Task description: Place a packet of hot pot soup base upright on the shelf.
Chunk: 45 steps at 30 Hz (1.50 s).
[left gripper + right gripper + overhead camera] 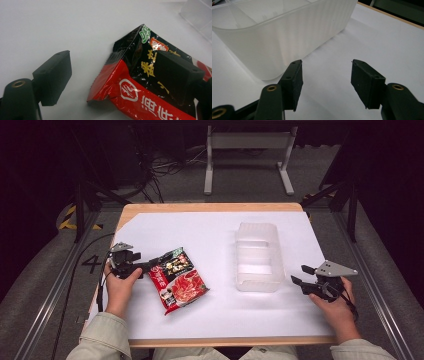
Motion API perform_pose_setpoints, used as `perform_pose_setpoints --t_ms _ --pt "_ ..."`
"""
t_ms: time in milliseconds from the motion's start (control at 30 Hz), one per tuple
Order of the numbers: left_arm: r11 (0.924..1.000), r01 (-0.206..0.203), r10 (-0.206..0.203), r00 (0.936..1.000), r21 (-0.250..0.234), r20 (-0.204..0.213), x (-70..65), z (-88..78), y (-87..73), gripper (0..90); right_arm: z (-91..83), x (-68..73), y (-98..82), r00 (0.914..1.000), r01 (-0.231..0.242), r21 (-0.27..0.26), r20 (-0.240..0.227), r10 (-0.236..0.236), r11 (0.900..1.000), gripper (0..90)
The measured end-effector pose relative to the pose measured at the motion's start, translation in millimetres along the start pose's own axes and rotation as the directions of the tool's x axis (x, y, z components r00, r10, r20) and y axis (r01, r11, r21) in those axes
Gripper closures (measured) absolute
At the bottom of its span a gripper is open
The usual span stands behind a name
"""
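Observation:
A red and black instant-noodle packet (178, 280) lies flat on the white sheet, left of centre. My left gripper (149, 265) is at the packet's upper-left corner, pointing right. In the left gripper view the packet (140, 100) has its corner between the spread jaws of the left gripper (112, 60). One jaw hangs over the black printed part and the other stands clear over the sheet, so the gripper is open. My right gripper (299, 274) rests at the right, open and empty, pointing at a clear plastic container (257, 257). In its own view, the right gripper (327, 66) faces the container's (287, 32) ribbed wall.
The white sheet (200, 232) covers most of a wooden table (210, 207). The container has an inner divider and stands right of centre. Beyond the table are dark floor, cables and a white stand (247, 155). Metal rails run along both sides.

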<state>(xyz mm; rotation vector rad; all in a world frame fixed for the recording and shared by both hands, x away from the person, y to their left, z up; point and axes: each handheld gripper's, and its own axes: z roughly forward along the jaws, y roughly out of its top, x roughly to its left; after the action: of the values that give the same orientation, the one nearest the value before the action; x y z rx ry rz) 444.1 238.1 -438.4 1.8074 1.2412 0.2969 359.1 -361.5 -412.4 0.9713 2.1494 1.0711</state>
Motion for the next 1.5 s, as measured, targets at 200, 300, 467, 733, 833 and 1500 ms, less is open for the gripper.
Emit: perform_pose_setpoints --t_ms 200,300,467,733,833,1500 --pt "0.9993 -0.02 0.02 0.9998 0.031 -0.005 -1.6 8.4 -5.1 15.7 -0.2 0.4 0.2 1.0 0.004 0.001 0.003 -0.004 1.0 42.5" --pt "0.9986 -0.029 0.029 0.9996 0.044 0.004 -2.5 11.4 -6.4 16.5 0.1 0.3 0.1 1.0 0.004 0.0 0.002 -0.004 1.0 42.0" --pt "0.9976 -0.042 0.042 0.9991 0.055 0.009 -3.6 13.3 -7.3 20.0 -0.1 0.0 0.1 1.0 0.003 -0.001 -0.001 -0.004 1.0 41.7" --pt "0.9917 -0.073 0.072 0.9973 0.106 0.011 -7.6 21.1 -10.3 24.4 0.0 0.6 0.0 1.0 0.005 -0.001 -0.001 -0.005 1.0 41.5" --pt "0.9904 -0.088 0.086 0.996 0.107 0.027 -8.4 22.7 -10.3 26.7 0.0 0.9 0.2 1.0 0.008 -0.002 -0.003 -0.008 1.0 41.3" --pt "0.9875 -0.117 0.118 0.9931 0.106 -0.003 -17.3 25.9 -11.4 47.6 2.9 2.8 1.0 0.9999 0.013 -0.001 -0.007 -0.013 1.0 40.3"
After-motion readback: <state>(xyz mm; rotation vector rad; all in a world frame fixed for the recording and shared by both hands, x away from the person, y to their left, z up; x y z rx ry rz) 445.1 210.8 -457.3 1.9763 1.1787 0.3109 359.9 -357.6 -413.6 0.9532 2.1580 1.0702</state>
